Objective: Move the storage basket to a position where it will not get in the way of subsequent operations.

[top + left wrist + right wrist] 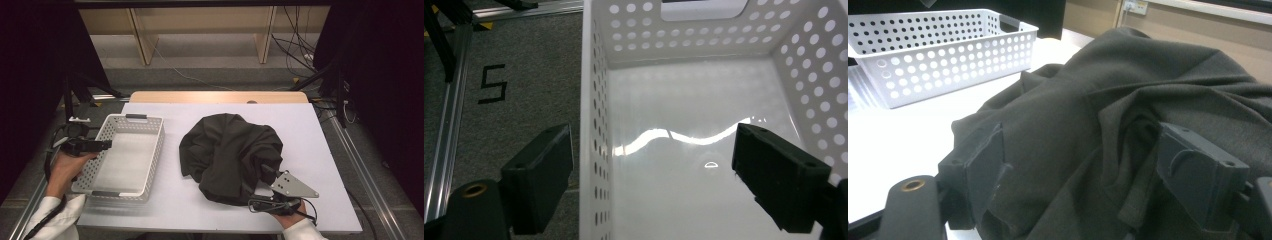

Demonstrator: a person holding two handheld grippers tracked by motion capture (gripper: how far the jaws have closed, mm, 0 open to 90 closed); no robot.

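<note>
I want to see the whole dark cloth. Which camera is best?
The high view: the dark cloth lies there whole, crumpled on the table. The right gripper view has just close folds between the jaws; the left gripper view looks into the basket.

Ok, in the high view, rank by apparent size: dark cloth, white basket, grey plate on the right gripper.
1. Dark cloth and white basket: too alike in spread to rank.
2. Grey plate: clearly smallest.

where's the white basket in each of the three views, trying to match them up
High view: white basket at left on the table, beside the dark cloth.
Left gripper view: seen from close above, its left wall between the jaws, its floor filling the centre and right.
Right gripper view: upper left, beyond the cloth.
Shared landmark: the cut-out handle in the end wall.
</note>
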